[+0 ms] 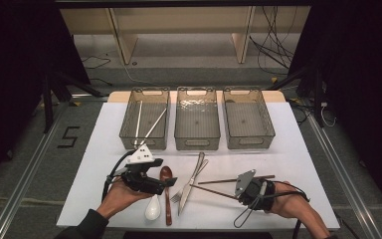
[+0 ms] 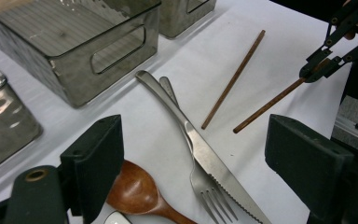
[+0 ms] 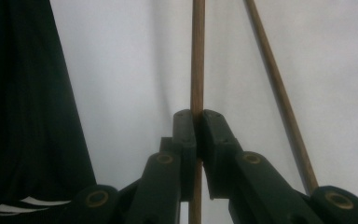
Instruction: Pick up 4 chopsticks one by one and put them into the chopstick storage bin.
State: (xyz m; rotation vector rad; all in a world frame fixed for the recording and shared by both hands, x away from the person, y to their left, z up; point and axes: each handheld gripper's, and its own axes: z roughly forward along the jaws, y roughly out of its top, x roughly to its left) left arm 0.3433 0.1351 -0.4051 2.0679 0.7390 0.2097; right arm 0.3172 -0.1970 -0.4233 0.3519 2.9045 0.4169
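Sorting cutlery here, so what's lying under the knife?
A fork lies under the knife: its tines and handle end stick out on either side. The knife covers the fork's middle.

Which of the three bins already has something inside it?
The left bin: two pale chopsticks lie in it. The middle bin and the right bin hold nothing.

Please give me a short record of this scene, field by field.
right gripper: shut on brown chopstick, lifted off the table
second brown chopstick: lying on the table
left gripper: open, above the cutlery
cutlery: knife over fork, wooden spoon, white spoon
bins: left bin holds two pale chopsticks; middle bin and right bin empty
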